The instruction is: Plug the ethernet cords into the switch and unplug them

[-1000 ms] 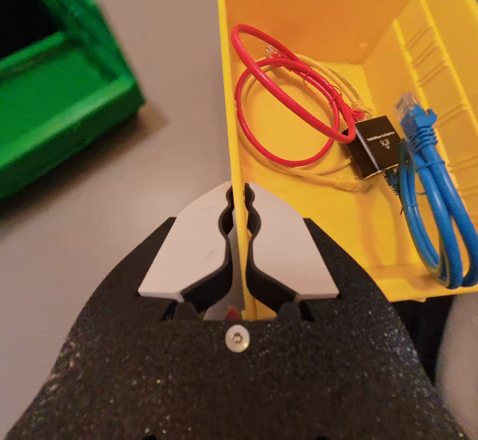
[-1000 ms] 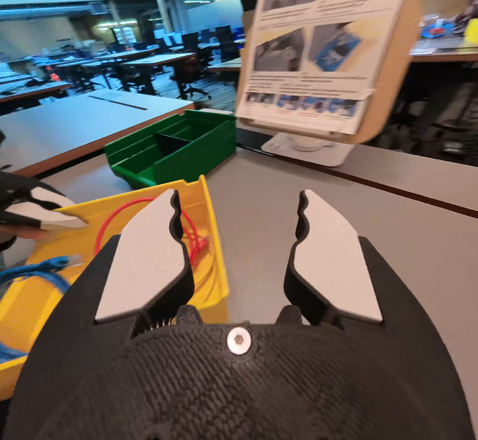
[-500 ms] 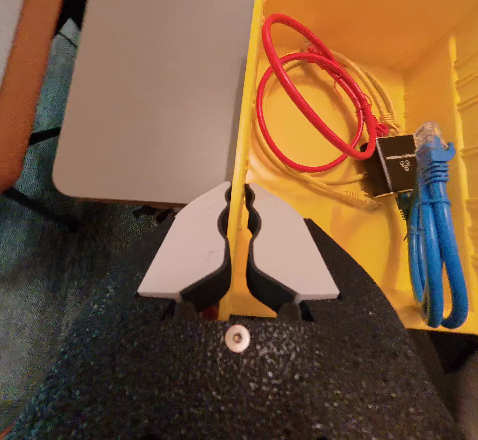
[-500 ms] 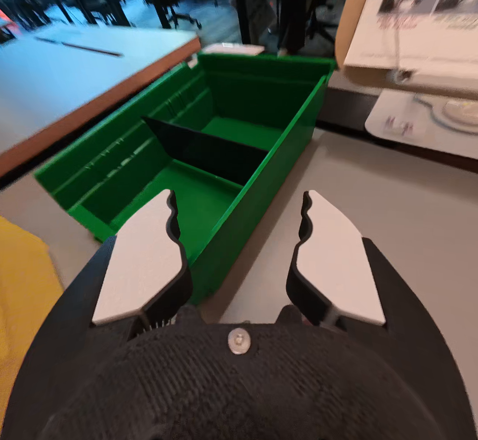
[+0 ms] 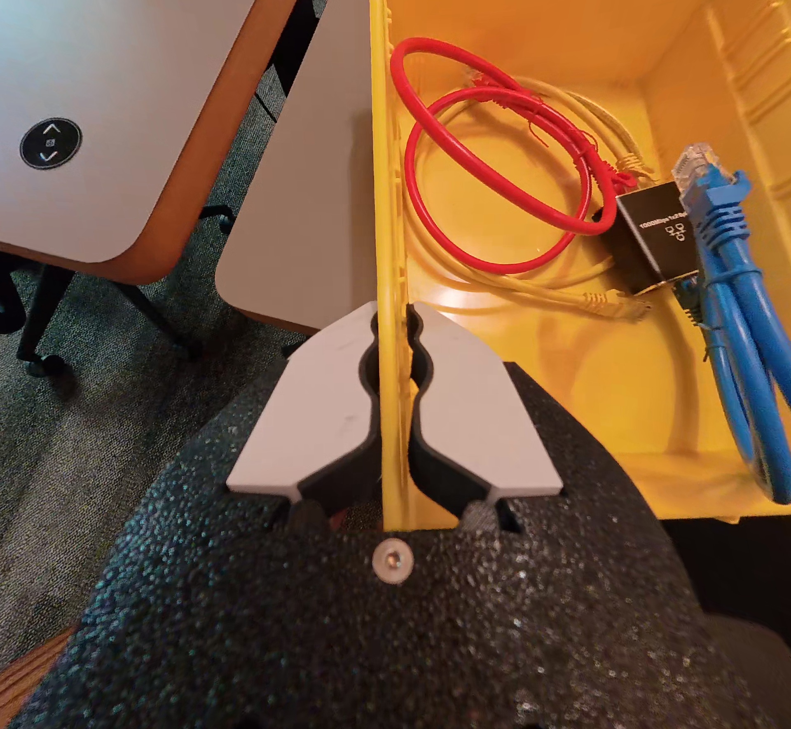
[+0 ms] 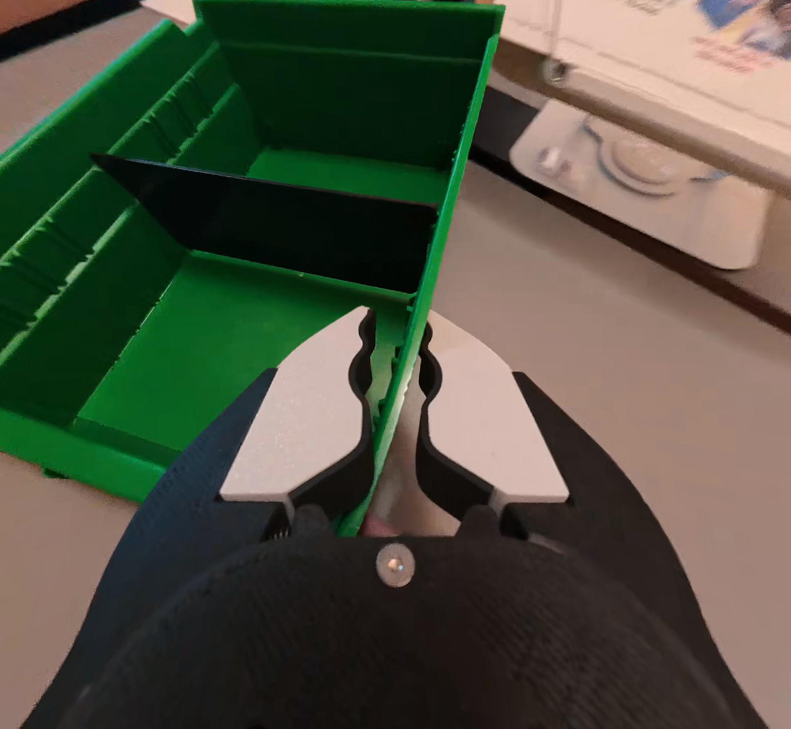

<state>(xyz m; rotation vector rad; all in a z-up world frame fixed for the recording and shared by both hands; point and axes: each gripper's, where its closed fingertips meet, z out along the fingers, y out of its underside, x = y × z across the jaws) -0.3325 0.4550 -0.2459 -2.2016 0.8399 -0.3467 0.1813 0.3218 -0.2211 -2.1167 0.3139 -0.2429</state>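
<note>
While my left claw (image 5: 393, 314) pinches the yellow bin's (image 5: 535, 6) side wall, my right claw (image 6: 396, 319) straddles the green bin's (image 6: 342, 87) wall, nearly pressed together; whether it grips, I cannot tell. Inside the yellow bin lie the black switch (image 5: 650, 237), the red cord (image 5: 492, 177), the yellow cord (image 5: 535, 295) and the blue cord (image 5: 736, 293).

Right tool (image 6: 396, 323) straddling green bin (image 6: 453, 203) wall (fingers nearly closed).

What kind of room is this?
Probably an office or classroom workspace. There are plain tables with wheeled legs on carpet, plastic sorting bins, and a standing instruction sheet.
</note>
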